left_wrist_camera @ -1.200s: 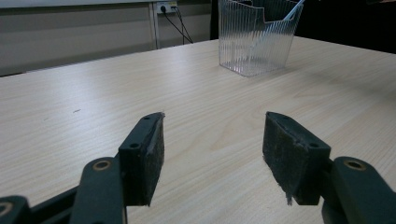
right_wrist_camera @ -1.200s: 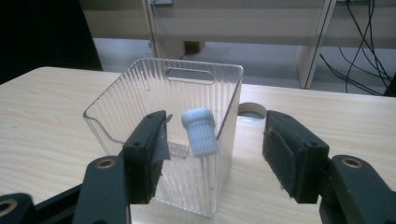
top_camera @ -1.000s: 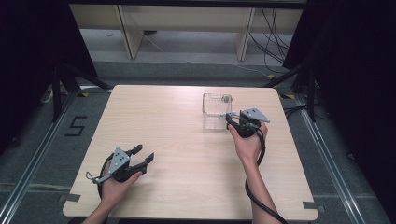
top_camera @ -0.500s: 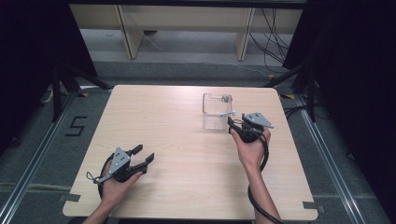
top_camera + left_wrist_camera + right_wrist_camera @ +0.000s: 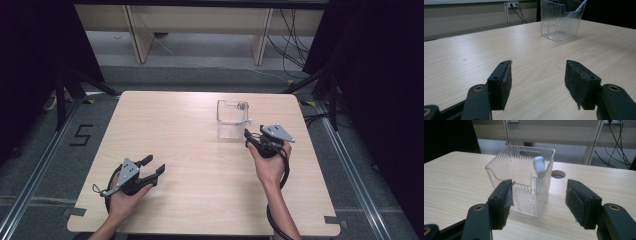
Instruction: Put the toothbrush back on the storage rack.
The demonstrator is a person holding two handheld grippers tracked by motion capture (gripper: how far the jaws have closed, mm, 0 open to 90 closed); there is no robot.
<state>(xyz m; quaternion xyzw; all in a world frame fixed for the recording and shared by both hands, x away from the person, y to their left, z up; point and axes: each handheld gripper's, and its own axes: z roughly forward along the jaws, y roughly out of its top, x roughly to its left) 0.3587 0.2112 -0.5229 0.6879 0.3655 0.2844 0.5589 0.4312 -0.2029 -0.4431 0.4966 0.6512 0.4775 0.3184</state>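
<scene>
Right of centre in the high view, the right gripper (image 5: 251, 138), jaws spread and empty, sits just below the clear ribbed box (image 5: 231, 117) holding a toothbrush (image 5: 539, 166); the left gripper (image 5: 152, 165), also spread and empty, lies well apart at lower left.

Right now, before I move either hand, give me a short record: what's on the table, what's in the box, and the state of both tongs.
table: light wood table
box: clear ribbed plastic box, upright, far right part of the table
in box: toothbrush leaning against a wall, head up
left tongs: open, holding nothing, near the front left, far from the box
right tongs: open, holding nothing, just short of the box, aimed at it
hole: round hole in the tabletop behind the box
</scene>
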